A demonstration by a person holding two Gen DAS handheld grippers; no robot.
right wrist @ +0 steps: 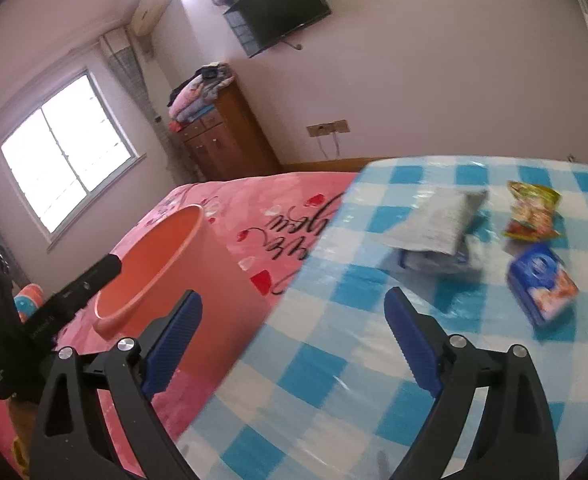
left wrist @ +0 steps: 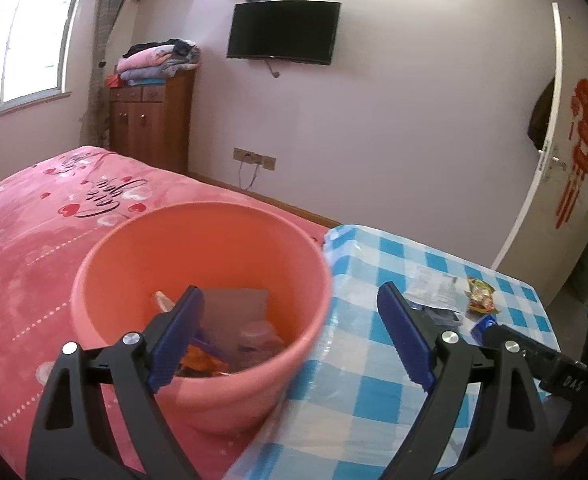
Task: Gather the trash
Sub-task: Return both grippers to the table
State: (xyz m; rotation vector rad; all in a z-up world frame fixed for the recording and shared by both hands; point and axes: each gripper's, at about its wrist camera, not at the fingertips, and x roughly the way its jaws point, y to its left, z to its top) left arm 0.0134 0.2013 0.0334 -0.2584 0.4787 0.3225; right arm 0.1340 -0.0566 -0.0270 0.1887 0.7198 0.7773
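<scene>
A salmon-pink bucket [left wrist: 198, 280] stands on the bed beside the checked table [left wrist: 373, 360] and holds several wrappers and a card piece. My left gripper [left wrist: 290, 304] is open and empty, just above the bucket's near rim. My right gripper [right wrist: 294, 308] is open and empty over the table's left edge [right wrist: 333, 360]. On the table lie a grey-white packet [right wrist: 437, 220], a yellow-red snack wrapper [right wrist: 531, 212] and a blue pack [right wrist: 541, 284]. The bucket [right wrist: 162, 264] shows at the left in the right wrist view.
A pink bedspread [left wrist: 34, 240] covers the bed left of the table. A wooden cabinet [left wrist: 150, 120] with folded clothes stands by the window. A TV [left wrist: 284, 32] hangs on the far wall. A white door [left wrist: 549, 160] is at the right.
</scene>
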